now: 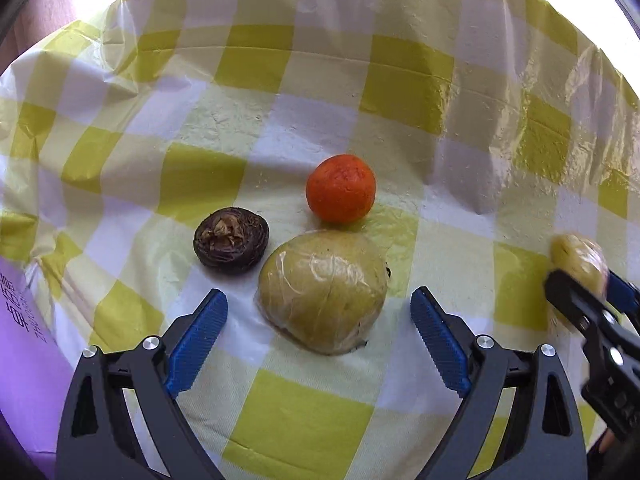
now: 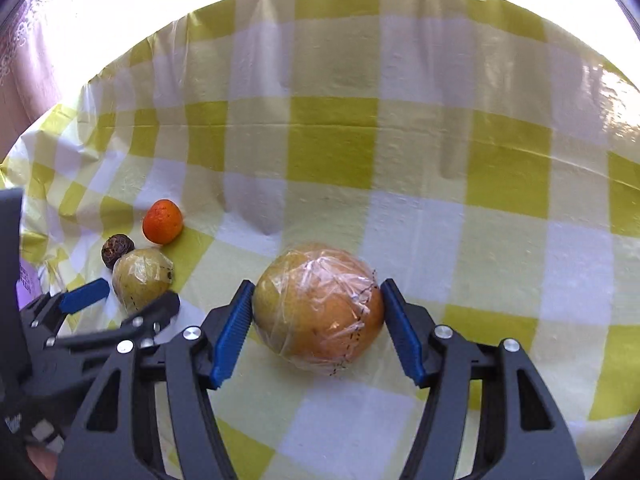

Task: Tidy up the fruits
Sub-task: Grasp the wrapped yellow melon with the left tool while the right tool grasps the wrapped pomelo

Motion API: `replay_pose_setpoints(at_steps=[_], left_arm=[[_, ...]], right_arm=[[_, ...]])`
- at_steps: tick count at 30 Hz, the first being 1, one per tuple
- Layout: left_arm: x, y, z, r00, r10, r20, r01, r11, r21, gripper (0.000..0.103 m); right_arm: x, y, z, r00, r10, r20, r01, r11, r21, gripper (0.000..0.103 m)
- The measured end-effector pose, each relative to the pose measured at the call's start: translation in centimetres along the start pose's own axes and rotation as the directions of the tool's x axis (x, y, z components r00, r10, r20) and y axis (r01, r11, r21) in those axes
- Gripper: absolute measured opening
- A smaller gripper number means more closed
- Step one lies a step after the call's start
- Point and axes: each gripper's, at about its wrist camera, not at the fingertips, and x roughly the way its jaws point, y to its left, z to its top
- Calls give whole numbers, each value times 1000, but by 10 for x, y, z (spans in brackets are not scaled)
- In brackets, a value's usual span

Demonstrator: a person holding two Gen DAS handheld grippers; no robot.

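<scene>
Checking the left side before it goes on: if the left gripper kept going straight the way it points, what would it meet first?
Most likely the wrapped green fruit, lying between and just ahead of the open left gripper; depth is uncertain.

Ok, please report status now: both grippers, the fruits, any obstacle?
Right gripper shut on wrapped fruit. Left gripper open around wrapped pear. Orange close beyond.

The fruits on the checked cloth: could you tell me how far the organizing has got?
Done: orange fruit, dark round fruit and wrapped green fruit sit grouped together. In hand: right gripper is clamped on the wrapped yellow-orange fruit, apart from them. Left: bringing it over. The left gripper is open.
</scene>
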Motion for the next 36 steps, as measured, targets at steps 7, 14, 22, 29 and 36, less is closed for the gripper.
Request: replay_pose_setpoints(at_steps=[7,14,22,29,36], left_arm=[[-14,-7,-8,999,-15,30,14,999,34,60],[-61,-7,-67,993,-121,13,120,992,48,60],[-107,-4,-144,978,-201,59,190,971,148,60],[-107,7,-163,966,-252,56,239,955,173,60],[-123,17,-186,960,-276,38,263,943,203,60]], right_arm=[[-21,-33,-44,1000,-2,1,2,997,73,64],[-63,-41,-112,999,1,-39,2,996,92,64],[-112,-39,-178,1000,1,-15,1,987,161,64],[-136,-27,-210,1000,-5,-8,6,981,195,64],[-148,-14,-228,1000,-6,2,5,975,221,64]])
